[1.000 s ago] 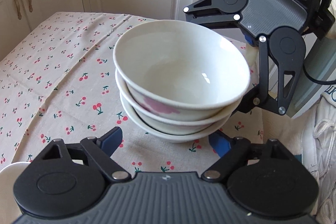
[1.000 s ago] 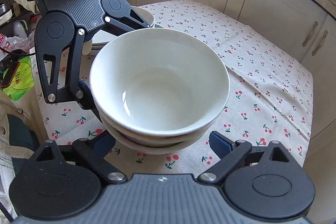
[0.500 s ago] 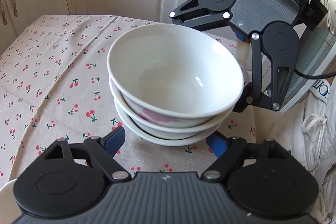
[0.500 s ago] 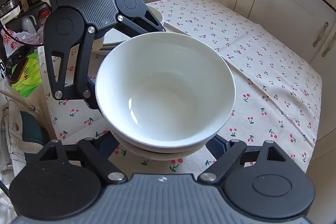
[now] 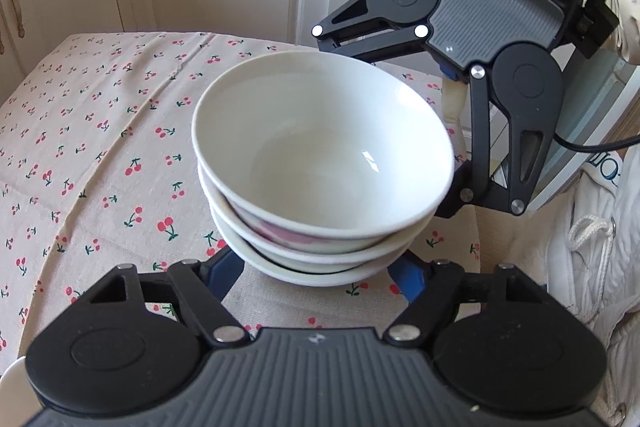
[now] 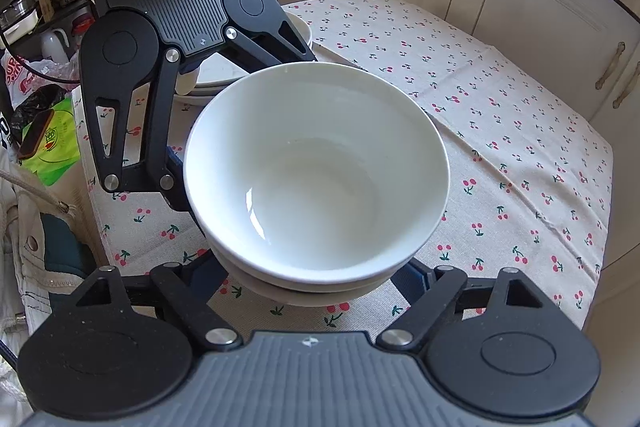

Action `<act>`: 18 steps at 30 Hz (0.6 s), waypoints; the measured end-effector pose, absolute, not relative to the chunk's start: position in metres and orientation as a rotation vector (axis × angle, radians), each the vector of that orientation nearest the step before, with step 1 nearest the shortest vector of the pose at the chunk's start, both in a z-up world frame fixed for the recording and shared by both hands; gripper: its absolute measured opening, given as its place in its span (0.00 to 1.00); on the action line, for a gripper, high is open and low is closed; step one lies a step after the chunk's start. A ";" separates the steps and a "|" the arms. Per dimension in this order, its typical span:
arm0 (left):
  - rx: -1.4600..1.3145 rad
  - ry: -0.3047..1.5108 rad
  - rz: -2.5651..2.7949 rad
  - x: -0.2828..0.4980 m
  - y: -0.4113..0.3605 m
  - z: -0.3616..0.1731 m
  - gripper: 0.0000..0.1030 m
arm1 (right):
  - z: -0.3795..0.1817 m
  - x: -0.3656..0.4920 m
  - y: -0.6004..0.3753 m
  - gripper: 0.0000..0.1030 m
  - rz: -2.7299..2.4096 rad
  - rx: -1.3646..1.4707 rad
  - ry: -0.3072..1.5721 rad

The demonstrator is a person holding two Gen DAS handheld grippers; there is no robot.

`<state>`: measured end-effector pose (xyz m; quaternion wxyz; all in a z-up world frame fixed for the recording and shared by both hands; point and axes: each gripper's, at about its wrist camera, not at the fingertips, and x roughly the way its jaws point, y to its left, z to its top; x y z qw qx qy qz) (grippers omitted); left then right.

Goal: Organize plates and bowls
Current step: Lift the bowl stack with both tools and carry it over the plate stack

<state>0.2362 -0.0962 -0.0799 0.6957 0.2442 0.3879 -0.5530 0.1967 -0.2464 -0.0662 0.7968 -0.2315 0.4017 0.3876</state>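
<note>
Both grippers' fingers closed in, three stacked bowls (image 5: 320,163), cherry-print tablecloth (image 5: 100,131)

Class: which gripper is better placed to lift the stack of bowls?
Left. The left gripper has just closed its jaws onto the bottom bowl; the right gripper, also just closing, straddles the stack, contact unclear.

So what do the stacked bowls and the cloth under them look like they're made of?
The stacked bowls look like glazed ceramic or porcelain: white, smooth, with sharp glossy highlights inside the top one; a lower bowl shows a pink printed patch on its wall. Melamine can't be ruled out. The tablecloth looks like matte woven cotton or linen, beige with printed cherries, creased into soft folds.
</note>
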 end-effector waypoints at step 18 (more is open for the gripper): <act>0.556 0.866 -1.241 0.237 -0.096 -0.076 0.75 | -0.064 0.197 -0.247 0.87 0.832 -0.488 0.875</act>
